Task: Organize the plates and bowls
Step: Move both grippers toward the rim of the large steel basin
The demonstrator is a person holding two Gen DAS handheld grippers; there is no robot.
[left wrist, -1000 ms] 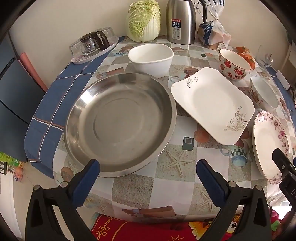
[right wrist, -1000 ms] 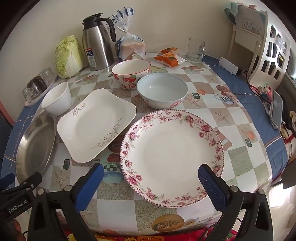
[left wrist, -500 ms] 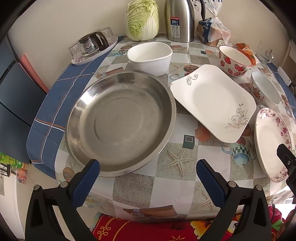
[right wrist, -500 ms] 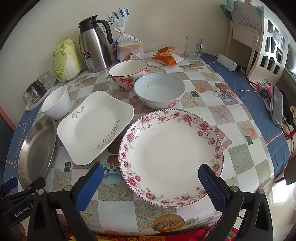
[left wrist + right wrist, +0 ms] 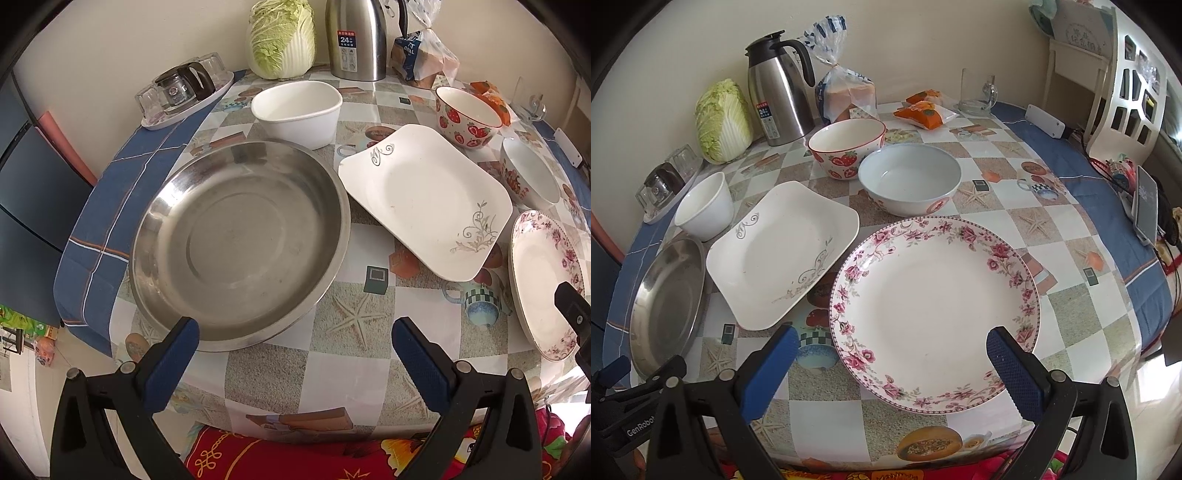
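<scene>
Both claws have eased a little closer to the bench since a second ago; the dishes lie as they did. Left claw [image 5: 295, 354] gapes wide and holds nothing, its left pad over the near rim of the steel basin [image 5: 240, 240]. Right claw [image 5: 892, 369] is likewise spread wide and bare, straddling the near edge of the floral plate [image 5: 934, 310]. At ten o'clock from that plate lies the square white plate [image 5: 783, 254]; at twelve sits the pale blue bowl [image 5: 908, 177], with the strawberry bowl [image 5: 846, 147] just beyond at eleven. A small white bowl [image 5: 703, 206] stands beside the basin.
</scene>
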